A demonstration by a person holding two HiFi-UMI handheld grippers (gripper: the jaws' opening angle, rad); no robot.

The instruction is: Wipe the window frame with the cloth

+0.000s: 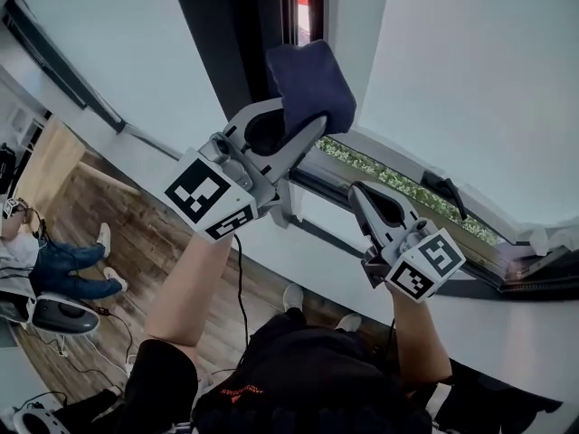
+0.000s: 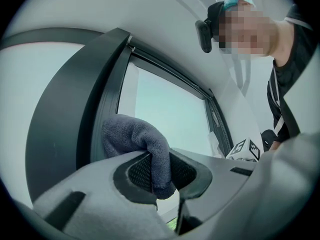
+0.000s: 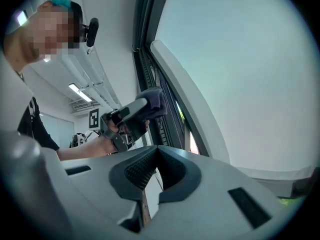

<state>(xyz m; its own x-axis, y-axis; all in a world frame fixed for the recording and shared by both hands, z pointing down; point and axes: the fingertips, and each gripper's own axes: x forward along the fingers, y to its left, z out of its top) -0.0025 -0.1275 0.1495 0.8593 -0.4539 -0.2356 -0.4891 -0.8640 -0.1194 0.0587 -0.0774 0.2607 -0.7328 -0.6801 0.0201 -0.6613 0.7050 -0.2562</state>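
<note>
A dark window frame (image 1: 226, 43) stands between pale panes. The left gripper (image 1: 294, 120) pinches a blue cloth (image 1: 312, 80), seemingly against the frame. The right gripper (image 1: 360, 191) has its fingers pressed together.

Wooden floor (image 1: 90, 208), seated person (image 1: 61, 266), outdoor greenery (image 1: 391, 180)

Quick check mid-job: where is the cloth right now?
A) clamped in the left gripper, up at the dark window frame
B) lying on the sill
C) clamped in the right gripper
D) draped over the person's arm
A: the left gripper has its jaws shut on the cloth, held up at the dark window frame, while the right gripper is shut on nothing.
</note>
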